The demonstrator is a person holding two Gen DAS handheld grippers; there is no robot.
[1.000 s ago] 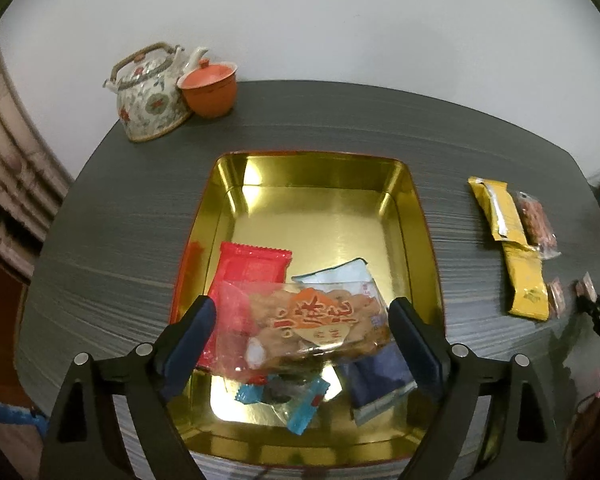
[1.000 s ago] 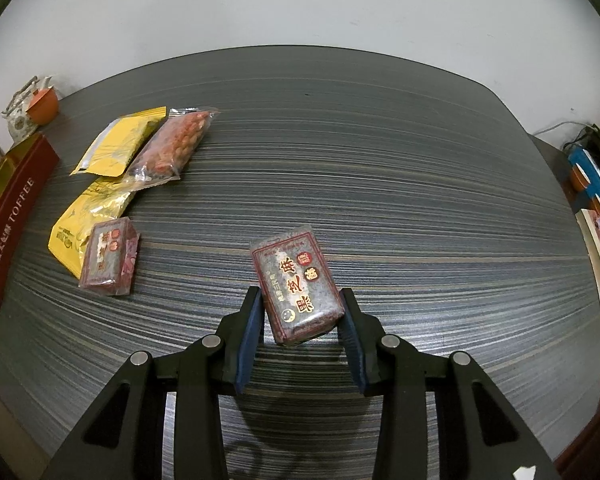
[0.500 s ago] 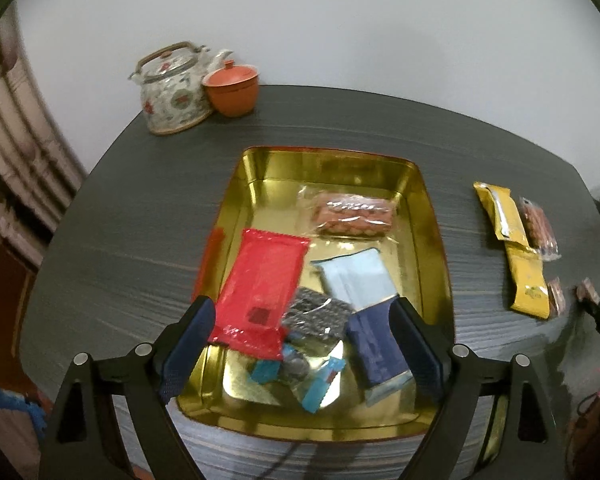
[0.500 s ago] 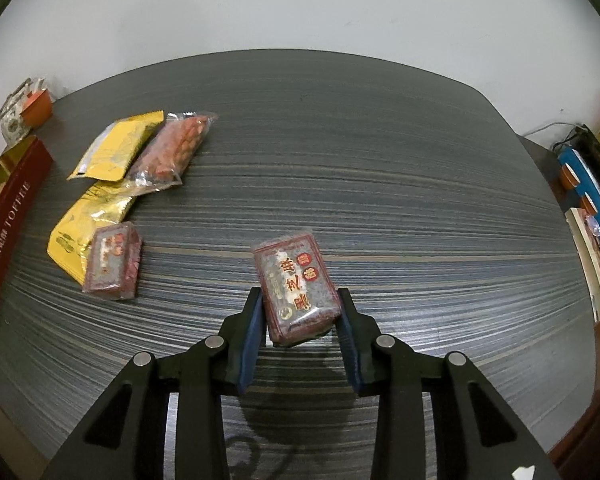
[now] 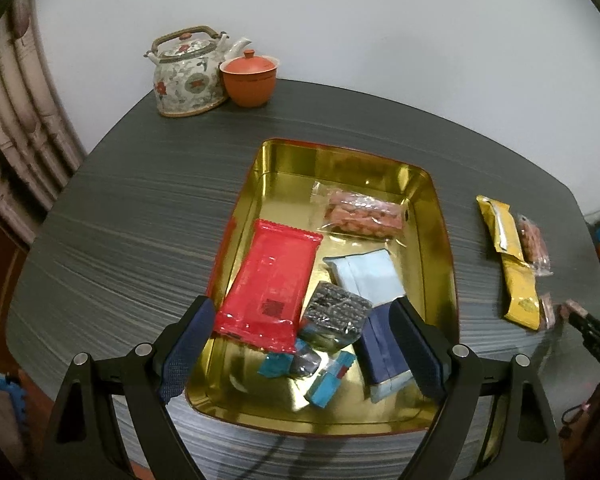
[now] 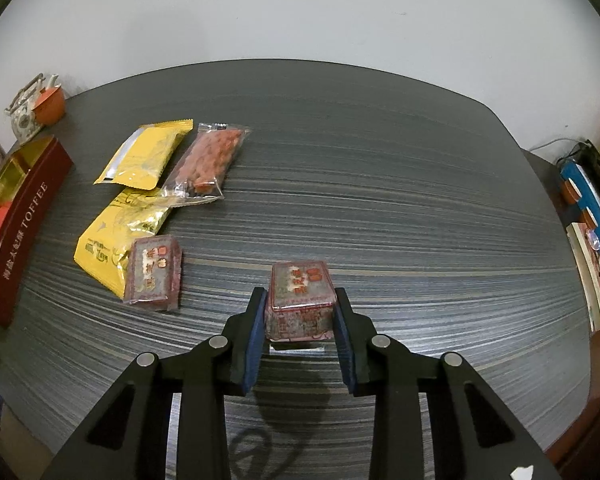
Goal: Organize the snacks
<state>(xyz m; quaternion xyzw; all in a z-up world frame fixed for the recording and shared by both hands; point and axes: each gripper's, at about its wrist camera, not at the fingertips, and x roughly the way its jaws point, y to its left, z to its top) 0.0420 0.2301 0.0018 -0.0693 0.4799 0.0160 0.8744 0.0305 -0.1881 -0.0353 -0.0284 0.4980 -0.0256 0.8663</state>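
A gold tin tray [image 5: 442,240] with red outer walls holds a red packet [image 5: 274,280], a peanut bag [image 5: 362,214], a pale blue pack [image 5: 366,276], a dark blue pack [image 5: 382,354], a dark wrapped bar [image 5: 336,312] and small blue candies [image 5: 330,380]. My left gripper [image 5: 300,346] is open and empty above the tray's near end. My right gripper [image 6: 300,320] is shut on a dark red snack block [image 6: 300,300], held above the table. On the table lie two yellow packets [image 6: 148,156] [image 6: 116,240], another peanut bag [image 6: 208,160] and a second red block [image 6: 154,274].
A floral teapot [image 5: 186,74] and an orange lidded cup [image 5: 249,78] stand at the table's far left corner. The tray's red side reading TOFFEE [image 6: 24,224] shows at the right wrist view's left. Books and clutter [image 6: 592,216] lie beyond the table's right edge.
My left gripper let go of the peanut bag, which now lies at the tray's far end, and drew back. My right gripper lifted and tilted the red block.
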